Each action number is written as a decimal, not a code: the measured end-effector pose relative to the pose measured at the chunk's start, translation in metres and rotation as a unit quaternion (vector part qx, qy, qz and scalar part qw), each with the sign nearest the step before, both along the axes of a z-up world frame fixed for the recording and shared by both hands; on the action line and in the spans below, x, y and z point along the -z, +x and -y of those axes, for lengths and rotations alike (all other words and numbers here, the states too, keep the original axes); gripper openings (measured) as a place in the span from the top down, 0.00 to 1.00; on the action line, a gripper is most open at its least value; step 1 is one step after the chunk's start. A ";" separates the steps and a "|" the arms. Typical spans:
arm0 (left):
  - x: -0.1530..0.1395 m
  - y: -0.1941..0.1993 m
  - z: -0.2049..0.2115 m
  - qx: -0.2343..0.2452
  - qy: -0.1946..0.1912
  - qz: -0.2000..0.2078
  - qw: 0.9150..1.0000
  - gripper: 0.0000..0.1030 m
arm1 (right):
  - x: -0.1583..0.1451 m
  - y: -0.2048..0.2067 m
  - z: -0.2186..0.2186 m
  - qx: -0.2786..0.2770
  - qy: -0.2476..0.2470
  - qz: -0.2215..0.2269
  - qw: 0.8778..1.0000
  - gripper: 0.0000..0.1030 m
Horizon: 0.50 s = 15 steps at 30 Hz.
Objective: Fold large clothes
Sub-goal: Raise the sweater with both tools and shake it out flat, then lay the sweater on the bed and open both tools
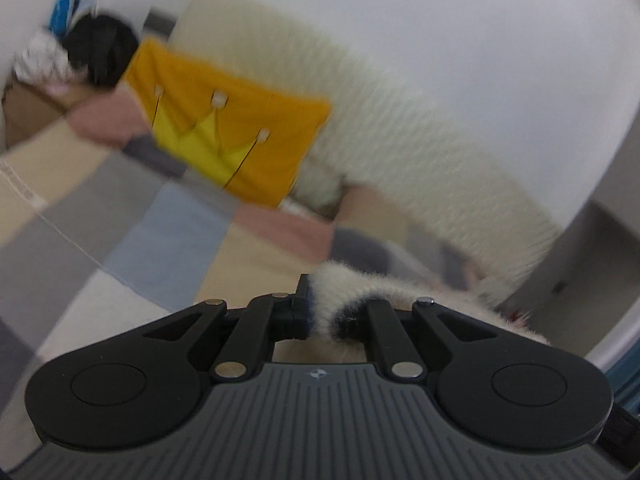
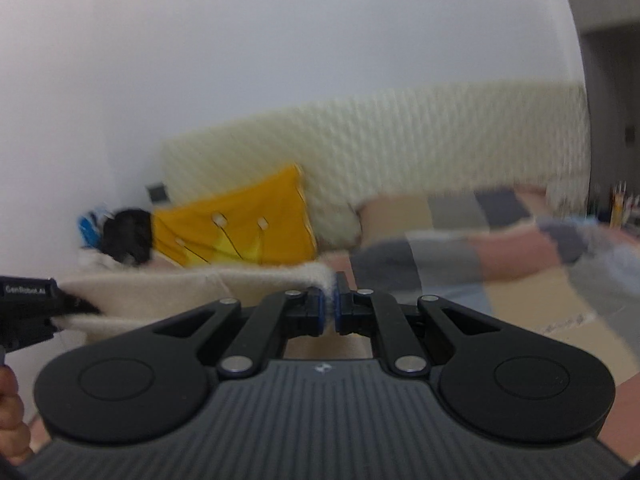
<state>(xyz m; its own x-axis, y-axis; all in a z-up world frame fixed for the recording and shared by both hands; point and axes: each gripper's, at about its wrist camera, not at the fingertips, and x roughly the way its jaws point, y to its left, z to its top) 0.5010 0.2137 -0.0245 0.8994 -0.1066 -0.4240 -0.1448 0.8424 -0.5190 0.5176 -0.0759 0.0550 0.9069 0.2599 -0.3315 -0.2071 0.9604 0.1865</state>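
A cream fuzzy garment [image 2: 168,294] with a dark trim hangs stretched between my two grippers, lifted above the bed. My right gripper [image 2: 330,304] is shut on its upper edge. My left gripper [image 1: 326,312] is shut on a bunched fold of the same garment [image 1: 344,292]; it also shows in the right wrist view [image 2: 40,312] at the far left, pinching the other end. Most of the garment hangs below both cameras and is hidden.
A patchwork quilt [image 1: 120,216] in grey, blue, tan and pink covers the bed. An orange cushion with a yellow crown [image 1: 224,136] leans on the cream padded headboard [image 1: 360,120]. Black and white clutter [image 1: 96,48] lies at the bed's far corner. White wall behind.
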 end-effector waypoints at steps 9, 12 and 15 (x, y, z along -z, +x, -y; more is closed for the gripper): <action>0.185 0.202 -0.040 0.022 -0.001 -0.117 0.993 0.92 | 0.131 0.096 -0.048 0.023 -0.008 -0.131 0.991 0.92; 0.213 0.223 -0.046 0.033 0.007 -0.141 0.989 0.91 | 0.162 0.121 -0.055 0.017 -0.027 -0.154 0.988 0.92; 0.233 0.232 -0.052 0.036 -0.007 -0.167 0.985 0.91 | 0.183 0.128 -0.062 0.012 -0.040 -0.174 0.984 0.92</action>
<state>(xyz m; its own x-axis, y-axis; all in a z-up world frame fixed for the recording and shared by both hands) 0.7329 0.2652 -0.2574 0.6995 -0.1731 -0.6933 -0.2494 0.8501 -0.4639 0.6458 -0.0142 -0.1284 0.7402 0.1997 -0.6420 -0.1203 0.9788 0.1658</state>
